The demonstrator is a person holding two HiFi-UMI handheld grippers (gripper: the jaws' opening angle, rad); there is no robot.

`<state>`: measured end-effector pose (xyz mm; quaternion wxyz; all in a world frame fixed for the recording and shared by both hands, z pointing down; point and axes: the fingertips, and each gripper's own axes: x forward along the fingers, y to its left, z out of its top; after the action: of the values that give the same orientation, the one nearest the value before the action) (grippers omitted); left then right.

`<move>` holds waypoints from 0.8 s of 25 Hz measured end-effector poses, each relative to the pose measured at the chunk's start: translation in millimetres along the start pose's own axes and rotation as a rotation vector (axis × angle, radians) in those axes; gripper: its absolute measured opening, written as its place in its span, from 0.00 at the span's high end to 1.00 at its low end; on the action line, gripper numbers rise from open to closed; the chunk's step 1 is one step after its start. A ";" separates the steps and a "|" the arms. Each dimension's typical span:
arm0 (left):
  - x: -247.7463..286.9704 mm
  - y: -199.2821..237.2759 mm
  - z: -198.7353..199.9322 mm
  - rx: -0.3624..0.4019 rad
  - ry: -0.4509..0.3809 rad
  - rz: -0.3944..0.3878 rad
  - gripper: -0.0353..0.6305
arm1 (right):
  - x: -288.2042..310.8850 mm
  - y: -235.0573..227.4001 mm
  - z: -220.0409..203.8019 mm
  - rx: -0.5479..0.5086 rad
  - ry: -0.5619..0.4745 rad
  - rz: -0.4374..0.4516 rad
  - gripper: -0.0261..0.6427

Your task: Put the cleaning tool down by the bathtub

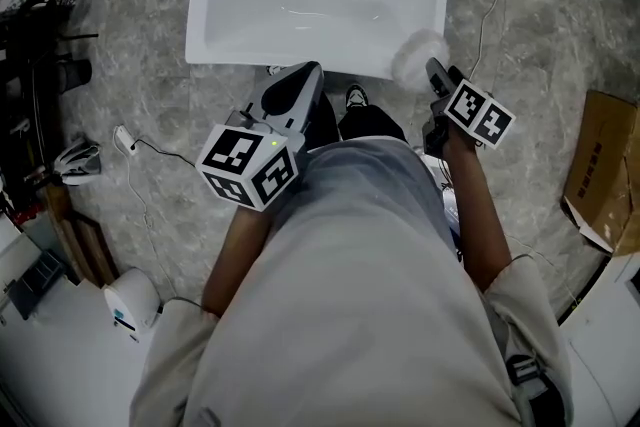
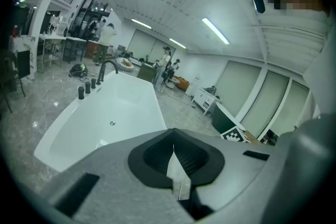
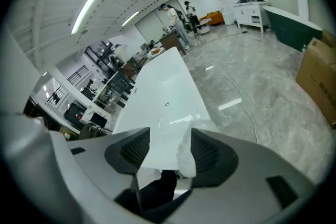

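The white bathtub lies ahead of me on the grey marble floor. It also fills the left gripper view and the right gripper view. The cleaning tool is a white fluffy lump at the tub's near right corner, just beside my right gripper. In the right gripper view that gripper stands open, and the tool leans against the inner face of its right-hand finger, with the rest of the gap empty. My left gripper is held near the tub's near edge, shut with nothing in it.
A cardboard box stands on the floor at the right. A cable and a small white device lie at the left, beside dark racks. A black tap is at the tub's far end. My shoe is by the tub.
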<state>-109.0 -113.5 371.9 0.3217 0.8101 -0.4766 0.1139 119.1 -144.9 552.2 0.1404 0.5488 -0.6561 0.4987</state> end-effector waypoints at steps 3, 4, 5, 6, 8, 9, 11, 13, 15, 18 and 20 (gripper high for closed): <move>-3.1 0.2 -0.4 -0.004 -0.009 0.001 0.94 | -6.6 21.0 7.7 -0.096 -0.013 0.050 0.62; -4.1 0.2 -0.4 -0.007 -0.012 0.002 0.94 | -8.4 27.8 9.4 -0.122 -0.015 0.068 0.62; -5.1 0.4 -0.1 -0.010 -0.015 0.003 0.94 | -10.2 34.3 10.9 -0.146 -0.017 0.084 0.62; -5.9 0.8 0.4 -0.013 -0.019 0.005 0.94 | -11.9 40.3 12.4 -0.167 -0.017 0.099 0.62; -7.1 2.2 1.2 -0.015 -0.026 0.009 0.94 | -15.3 50.9 15.1 -0.204 -0.021 0.124 0.62; -7.7 2.9 1.3 -0.016 -0.029 0.011 0.94 | -17.2 55.6 16.3 -0.219 -0.023 0.135 0.62; -9.4 3.9 1.2 -0.015 -0.036 0.016 0.94 | -21.9 63.9 18.4 -0.245 -0.031 0.155 0.62; -12.0 4.9 0.6 -0.014 -0.041 0.021 0.94 | -27.5 72.2 19.8 -0.270 -0.040 0.172 0.63; -14.5 6.6 -0.2 -0.013 -0.046 0.027 0.94 | -33.1 81.6 21.5 -0.296 -0.049 0.191 0.63; -17.2 7.6 -1.5 -0.020 -0.057 0.035 0.94 | -43.6 96.2 26.3 -0.339 -0.067 0.220 0.65; -19.2 7.9 -1.3 -0.023 -0.066 0.039 0.94 | -51.5 107.6 29.7 -0.368 -0.080 0.244 0.66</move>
<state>-125.6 -101.9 366.7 0.3130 0.8003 -0.5039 0.0877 55.7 -149.7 446.9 0.1508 0.4497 -0.8027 0.3615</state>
